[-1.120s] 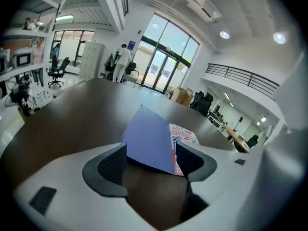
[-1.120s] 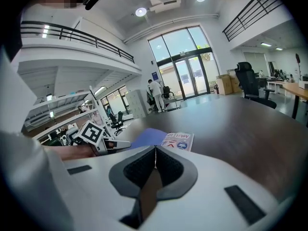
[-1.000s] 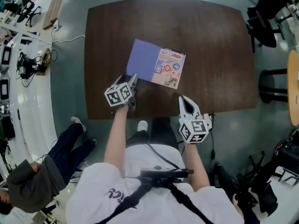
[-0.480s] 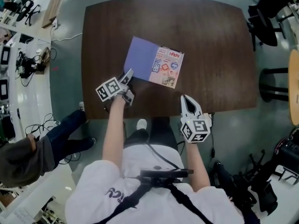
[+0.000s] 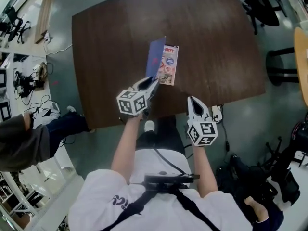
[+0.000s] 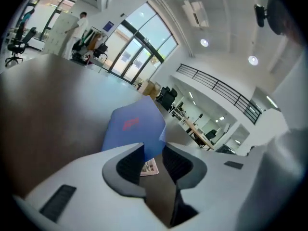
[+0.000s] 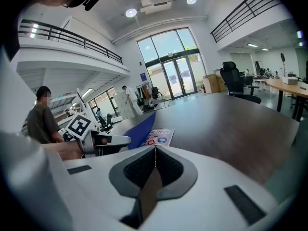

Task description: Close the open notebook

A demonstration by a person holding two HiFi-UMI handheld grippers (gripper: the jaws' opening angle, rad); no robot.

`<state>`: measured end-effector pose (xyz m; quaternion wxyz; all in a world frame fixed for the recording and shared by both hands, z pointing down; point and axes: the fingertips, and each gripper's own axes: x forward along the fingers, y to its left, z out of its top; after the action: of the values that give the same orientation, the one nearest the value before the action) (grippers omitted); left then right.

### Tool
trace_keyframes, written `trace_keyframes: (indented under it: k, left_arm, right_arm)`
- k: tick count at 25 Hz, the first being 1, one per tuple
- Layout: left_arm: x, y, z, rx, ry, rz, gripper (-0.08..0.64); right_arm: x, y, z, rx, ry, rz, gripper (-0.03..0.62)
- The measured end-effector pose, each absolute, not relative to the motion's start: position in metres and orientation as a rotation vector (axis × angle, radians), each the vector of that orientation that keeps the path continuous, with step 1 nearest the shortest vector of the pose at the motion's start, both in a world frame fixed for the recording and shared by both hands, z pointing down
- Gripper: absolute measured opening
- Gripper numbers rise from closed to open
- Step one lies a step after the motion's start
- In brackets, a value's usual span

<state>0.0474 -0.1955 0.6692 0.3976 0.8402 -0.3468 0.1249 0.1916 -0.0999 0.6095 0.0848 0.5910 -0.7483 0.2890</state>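
Note:
The notebook lies on the dark wooden table, half folded. Its blue cover stands raised on edge over the sticker-printed page. My left gripper is at the cover's near corner. In the left gripper view the blue cover reaches down between the closing jaws of the left gripper, with a gap still showing beside it. My right gripper hovers shut over the table's near edge, right of the notebook and apart from it. In the right gripper view the shut right gripper has nothing in it, and the notebook lies ahead.
Black office chairs stand past the table's far right corner. A round wooden table edge shows at the right. A seated person is at the left, near benches with cables. A power strip lies below the table's near edge.
My left gripper swung from the notebook's left edge toward the right and rose a little. The blue cover went from lying flat to standing up. The right gripper shifted slightly.

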Motion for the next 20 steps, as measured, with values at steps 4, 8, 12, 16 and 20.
trace_keyframes:
  k: [4, 8, 12, 16, 20]
  left_arm:
    - [0.083, -0.189, 0.706, 2.155, -0.838, 0.519, 0.072]
    - [0.099, -0.185, 0.739, 2.165, -0.815, 0.732, 0.067]
    - [0.117, -0.182, 0.760, 2.179, -0.745, 0.902, 0.069]
    - [0.130, -0.176, 0.743, 2.242, -0.687, 0.931, 0.071]
    - [0.118, -0.163, 0.704, 2.291, -0.693, 0.863, 0.072]
  right_arm:
    - [0.202, -0.089, 0.615, 1.807, -2.198, 0.878, 0.005]
    - [0.205, -0.079, 0.622, 1.829, -2.176, 0.889, 0.005]
    - [0.210, -0.071, 0.625, 1.856, -2.169, 0.896, 0.005]
    - [0.207, -0.064, 0.615, 1.852, -2.193, 0.885, 0.005]
    - [0.189, -0.062, 0.588, 1.846, -2.248, 0.824, 0.005]
